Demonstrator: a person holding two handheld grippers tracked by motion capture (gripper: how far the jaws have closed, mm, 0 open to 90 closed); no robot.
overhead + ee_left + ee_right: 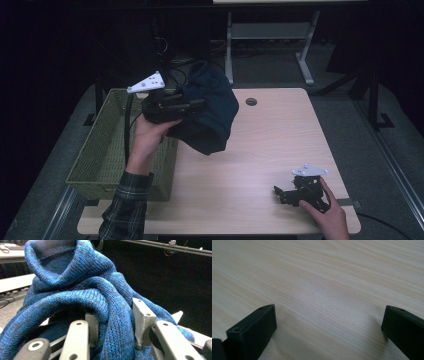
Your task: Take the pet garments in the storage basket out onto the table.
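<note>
Worktop (260, 165) of pale wood grain lies bare across most of its middle and its far right corner, so there is open room from the left edge to the right edge; a small round hole (251, 102) sits near the far edge. A green woven rectangular basket (102, 155) stands at the left edge, partly overhanging it, with its near corner close to the near edge.

The left gripper (192, 106) is held up over the basket's far right corner, in a hand (145, 137) with a plaid sleeve (125, 207). Its jaws pinch a fold of the dark blue knitted garment (212, 112), which hangs bunched from them above the worktop's far left part, just beside the basket's right rim. In the left gripper view the knit (95, 297) bulges between and over the grey fingertips (142, 320) in thick rolled folds, a ribbed blue yarn flecked with darker thread, with a rolled hem or collar at the top.

The right gripper (282, 192) rests low near the near right corner, well apart from the garment. In the right gripper view its black jaws are spread wide over bare wood (324, 290), with nothing between them.
</note>
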